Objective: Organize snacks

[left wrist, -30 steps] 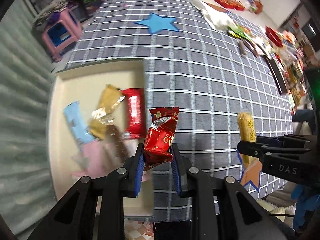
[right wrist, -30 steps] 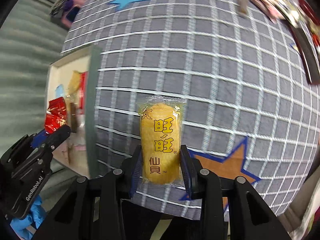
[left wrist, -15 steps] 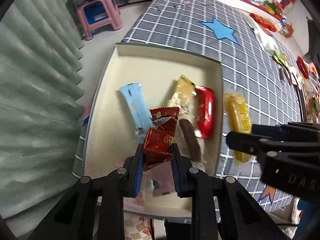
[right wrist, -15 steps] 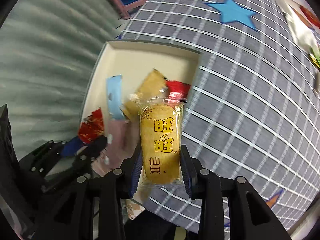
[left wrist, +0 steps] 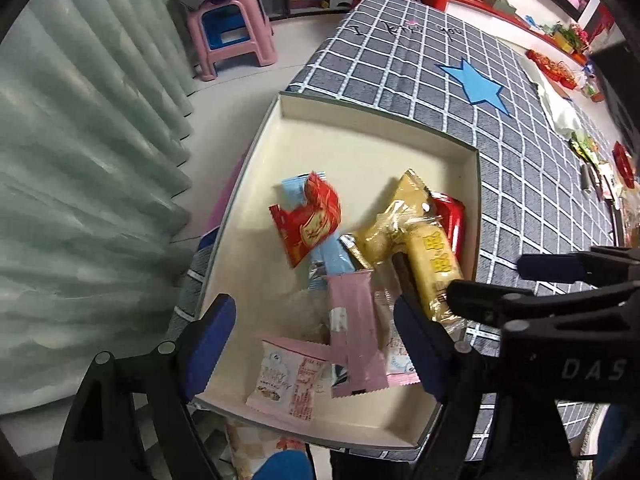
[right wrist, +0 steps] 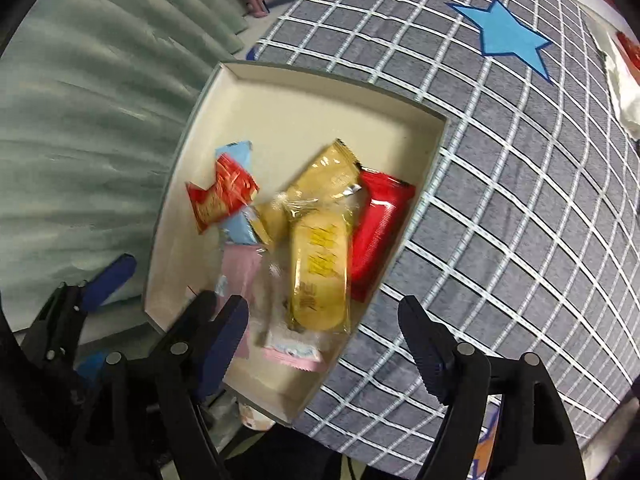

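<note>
A cream box [left wrist: 360,148] [right wrist: 288,108] at the table's left edge holds several snacks. The small red packet [left wrist: 310,220] [right wrist: 220,196] lies on a blue bar in the box. The yellow rice cracker pack [left wrist: 434,260] [right wrist: 320,276] lies against the red bar [right wrist: 380,232] by the right wall. My left gripper [left wrist: 316,344] is open and empty above the pink packets [left wrist: 352,320]. My right gripper [right wrist: 324,340] is open and empty just behind the yellow pack; it also shows in the left wrist view [left wrist: 520,276].
The box overhangs the left edge of the grey checked tablecloth [right wrist: 520,200], which has a blue star [left wrist: 476,88]. A curtain [left wrist: 80,160] hangs at left. A pink stool [left wrist: 228,36] stands on the floor. More snacks [left wrist: 600,172] lie at the far right.
Both grippers moved over the box and opened. The red packet dropped onto the blue bar and the yellow cracker pack dropped beside the red bar.
</note>
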